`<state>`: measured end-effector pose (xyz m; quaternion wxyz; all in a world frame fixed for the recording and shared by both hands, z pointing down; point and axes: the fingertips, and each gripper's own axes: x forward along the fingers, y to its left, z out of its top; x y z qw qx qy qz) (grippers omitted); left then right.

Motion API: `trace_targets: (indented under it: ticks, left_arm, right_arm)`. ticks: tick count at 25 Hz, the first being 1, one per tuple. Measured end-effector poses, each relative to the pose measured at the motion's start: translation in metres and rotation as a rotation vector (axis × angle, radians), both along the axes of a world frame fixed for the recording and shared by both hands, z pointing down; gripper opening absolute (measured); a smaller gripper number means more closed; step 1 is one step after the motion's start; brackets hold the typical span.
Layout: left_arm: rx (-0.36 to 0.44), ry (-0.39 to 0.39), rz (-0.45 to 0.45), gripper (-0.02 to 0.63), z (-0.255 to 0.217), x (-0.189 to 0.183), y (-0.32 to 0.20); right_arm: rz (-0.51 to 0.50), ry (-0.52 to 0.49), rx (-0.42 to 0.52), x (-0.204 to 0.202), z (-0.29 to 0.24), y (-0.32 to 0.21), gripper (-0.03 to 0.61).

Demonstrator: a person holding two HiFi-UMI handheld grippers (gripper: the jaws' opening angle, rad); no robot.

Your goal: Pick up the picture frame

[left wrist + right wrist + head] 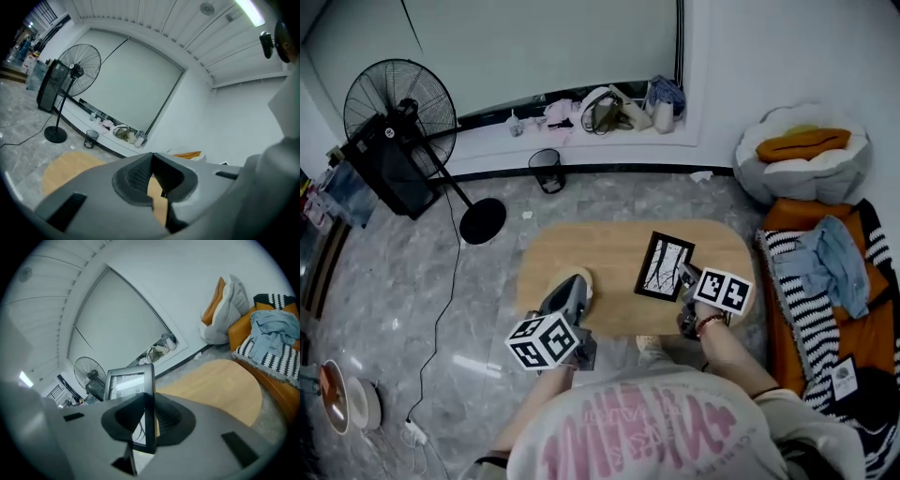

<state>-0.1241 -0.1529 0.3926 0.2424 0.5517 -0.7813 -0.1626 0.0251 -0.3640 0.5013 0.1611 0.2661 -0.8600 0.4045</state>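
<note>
Head view, centre: rounded pale-wood counter [581,248] on glossy grey marbled floor [394,300]; black rectangular picture frame [664,267] over its right half, edge clamped by right hand-held gripper [685,277]; left hand-held gripper [576,283] closed, empty.

Grey marbled floor [394,309] all round a low oval wooden table [581,253]. Far left, a black pedestal fan [401,103], cable trailing near. Along the far white wall [769,56], a pale roller blind [544,42] above a cluttered window ledge [478,131], with a small black wastebasket [547,171] below. Right, an orange sofa [862,328] under a striped throw [797,300], with a white cushion [787,173] beyond. Overhead, a slatted ceiling with a strip light [248,11].
</note>
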Motion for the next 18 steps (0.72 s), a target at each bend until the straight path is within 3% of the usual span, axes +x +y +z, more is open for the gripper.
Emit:
trace_targets:
  ticks: [11, 18]
  left_arm:
    - [0.057, -0.152, 0.010, 0.003, -0.077, 0.012, 0.025]
    - [0.110, -0.236, 0.039, 0.003, -0.116, 0.043, 0.017]
  right_arm:
    - [0.020, -0.258, 0.211, 0.014, -0.154, 0.017, 0.072]
    - [-0.014, -0.366, 0.343, 0.035, -0.225, 0.029, 0.072]
